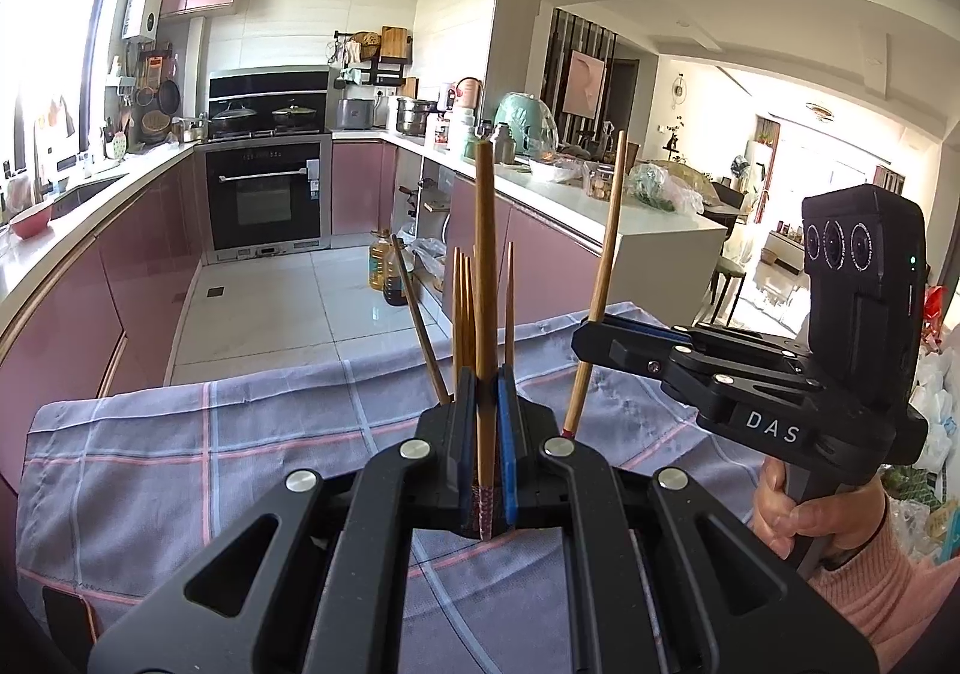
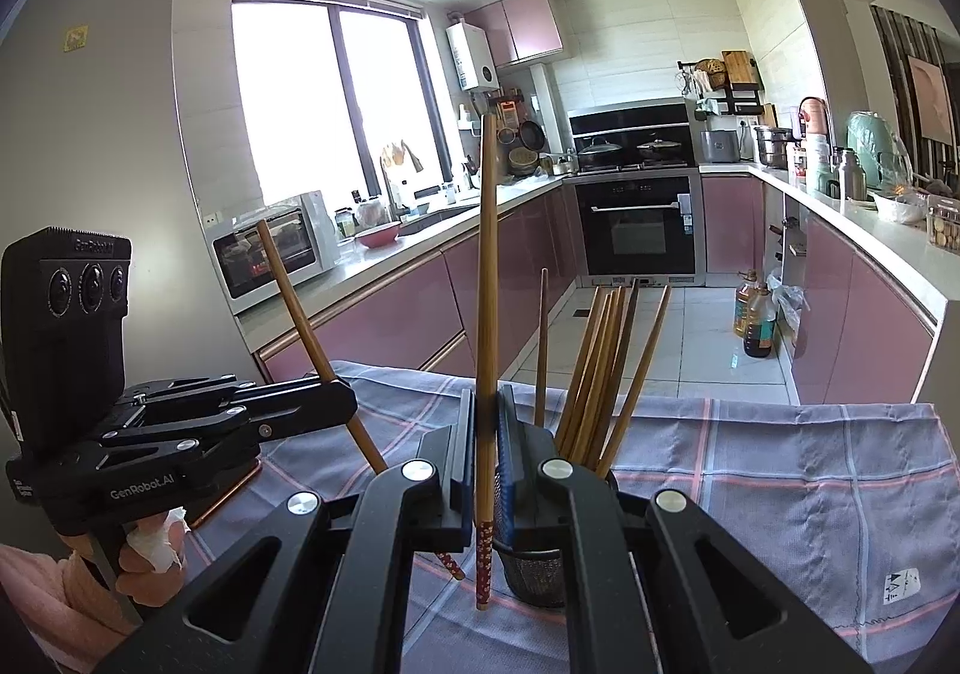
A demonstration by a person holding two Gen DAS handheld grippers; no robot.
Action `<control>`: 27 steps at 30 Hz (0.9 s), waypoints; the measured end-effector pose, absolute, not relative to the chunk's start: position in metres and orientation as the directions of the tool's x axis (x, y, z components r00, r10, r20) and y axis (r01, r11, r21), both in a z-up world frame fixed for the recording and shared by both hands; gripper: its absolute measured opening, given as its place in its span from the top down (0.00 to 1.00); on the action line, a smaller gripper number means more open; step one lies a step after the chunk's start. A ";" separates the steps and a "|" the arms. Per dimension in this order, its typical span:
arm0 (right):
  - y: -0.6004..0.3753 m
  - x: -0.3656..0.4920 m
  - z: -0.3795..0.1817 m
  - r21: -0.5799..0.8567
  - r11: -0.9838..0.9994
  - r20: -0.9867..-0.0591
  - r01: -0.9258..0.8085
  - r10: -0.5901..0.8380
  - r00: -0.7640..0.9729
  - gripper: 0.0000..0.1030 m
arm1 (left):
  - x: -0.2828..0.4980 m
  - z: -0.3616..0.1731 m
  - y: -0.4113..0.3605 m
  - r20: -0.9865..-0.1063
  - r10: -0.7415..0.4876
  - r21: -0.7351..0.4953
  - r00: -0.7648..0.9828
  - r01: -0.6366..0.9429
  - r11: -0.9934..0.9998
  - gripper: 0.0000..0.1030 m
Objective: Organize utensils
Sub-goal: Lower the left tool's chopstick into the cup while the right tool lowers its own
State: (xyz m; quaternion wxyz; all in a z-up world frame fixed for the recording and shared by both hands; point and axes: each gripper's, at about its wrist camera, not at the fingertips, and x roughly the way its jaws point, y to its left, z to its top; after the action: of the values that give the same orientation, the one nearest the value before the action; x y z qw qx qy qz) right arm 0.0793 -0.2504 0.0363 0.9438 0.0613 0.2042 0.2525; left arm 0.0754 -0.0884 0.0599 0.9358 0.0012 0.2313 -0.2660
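- Left gripper (image 1: 486, 374) clamped tight on one chopstick (image 1: 485, 278), held nearly upright, patterned red end poking out below the fingers (image 1: 465, 434).
- Right gripper (image 2: 487, 398) same deal: squeezed shut on a second chopstick (image 2: 487, 278), standing almost vertical, red dotted end hanging under the pads.
- Holder (image 2: 534, 572), a dark mesh cup, mostly hidden behind the right gripper's linkage; only the lower wall showing. Sitting on the table (image 2: 780, 470), under a checked blue-grey cloth.
- Bundle of chopsticks (image 2: 606, 368) fanning out of that cup, bottoms hidden; can't count them for sure.
- From the left wrist view, the cup itself fully blocked by the fingers, only stick tips sticking up behind them.
- Person's hands partly cut off at the frame edges, pink sleeve (image 1: 888, 572) visible.
- Far table edge just beyond the cup, open floor past it; lots of bare cloth to the right of the holder.
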 end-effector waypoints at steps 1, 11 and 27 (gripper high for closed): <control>-0.251 0.081 0.037 0.221 0.864 -0.353 -0.452 0.503 0.789 0.94 | 0.075 0.060 -0.088 -0.432 -0.497 -0.120 0.753 0.498 0.859 0.93; -0.253 0.087 0.045 0.215 0.866 -0.341 -0.451 0.499 0.797 0.94 | 0.076 0.067 -0.090 -0.406 -0.498 -0.112 0.766 0.500 0.859 0.93; -0.253 0.098 0.050 0.210 0.876 -0.334 -0.435 0.482 0.810 0.94 | 0.085 0.070 -0.100 -0.405 -0.481 -0.110 0.778 0.481 0.870 0.93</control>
State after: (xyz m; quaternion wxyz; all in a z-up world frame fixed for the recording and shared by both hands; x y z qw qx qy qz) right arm 0.0976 -0.2526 0.0503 0.9493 0.0616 0.1917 0.2415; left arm 0.0855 -0.0997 0.0704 0.9428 -0.0001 0.2146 -0.2550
